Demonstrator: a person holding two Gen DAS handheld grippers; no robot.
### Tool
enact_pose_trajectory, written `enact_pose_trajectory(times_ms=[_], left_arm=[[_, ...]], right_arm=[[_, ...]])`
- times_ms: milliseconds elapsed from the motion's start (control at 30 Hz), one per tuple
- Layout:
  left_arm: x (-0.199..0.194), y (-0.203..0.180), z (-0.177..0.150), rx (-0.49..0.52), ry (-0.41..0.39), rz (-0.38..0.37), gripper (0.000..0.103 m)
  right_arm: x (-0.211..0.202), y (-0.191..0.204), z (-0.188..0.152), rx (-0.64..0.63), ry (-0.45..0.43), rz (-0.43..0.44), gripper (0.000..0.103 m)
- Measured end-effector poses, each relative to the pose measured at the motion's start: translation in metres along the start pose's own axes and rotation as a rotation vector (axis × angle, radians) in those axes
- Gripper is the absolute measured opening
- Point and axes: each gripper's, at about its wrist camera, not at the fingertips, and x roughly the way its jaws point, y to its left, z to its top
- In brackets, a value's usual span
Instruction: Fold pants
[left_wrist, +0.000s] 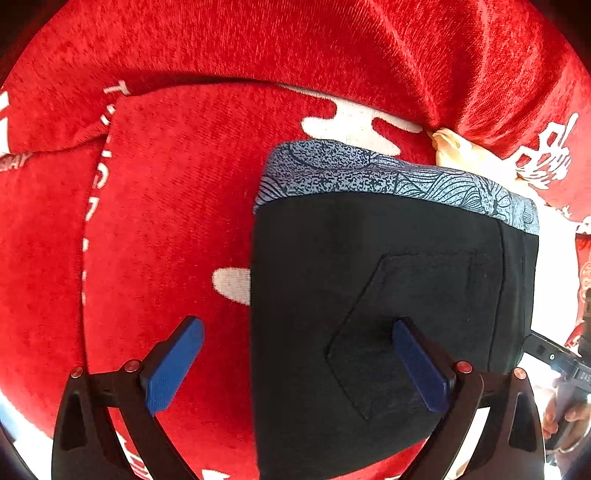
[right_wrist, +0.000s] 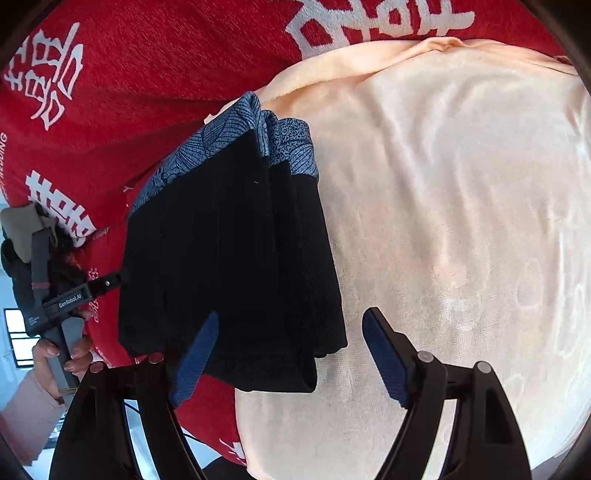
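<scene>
The black pants (left_wrist: 388, 295) lie folded into a compact stack, with a blue-grey patterned waistband (left_wrist: 369, 177) at the far edge and a back pocket on top. In the right wrist view the pants (right_wrist: 229, 258) show several folded layers. My left gripper (left_wrist: 295, 362) is open and hovers over the stack's left edge, its right finger above the pocket. My right gripper (right_wrist: 288, 354) is open over the stack's near corner and holds nothing. The left gripper's body (right_wrist: 74, 295) and the hand holding it show at the left of the right wrist view.
A red blanket with white characters (left_wrist: 166, 203) covers the surface under and behind the pants. A pale peach towel (right_wrist: 443, 221) lies to the right of the stack. The red blanket rises in a fold (left_wrist: 332, 44) behind the pants.
</scene>
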Motion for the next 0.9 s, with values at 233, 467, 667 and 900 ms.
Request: enact_pose_trajectory(times_ms=[233,467,667,900], left_arm=[[0.008,0.007,0.009,0.017,0.026,-0.105,0.103],[0.023,-0.003,0.016,0.031,0.031,-0.202,0.103],[0.038,-0.015,0.024,0.056,0.028,-0.238,0.103],[0.037,-0.017,0.024,0.054,0.017,-0.237,0.103]], right_arm=[[0.017,0.001,0.012,0.016,0.054,0.107,0.083],[0.027,-0.017,0.026,0.037,0.077,0.192,0.083],[0.044,-0.019,0.048,0.0,0.111,0.308,0.084],[0.057,-0.025,0.059,0.003,0.125,0.385,0.085]])
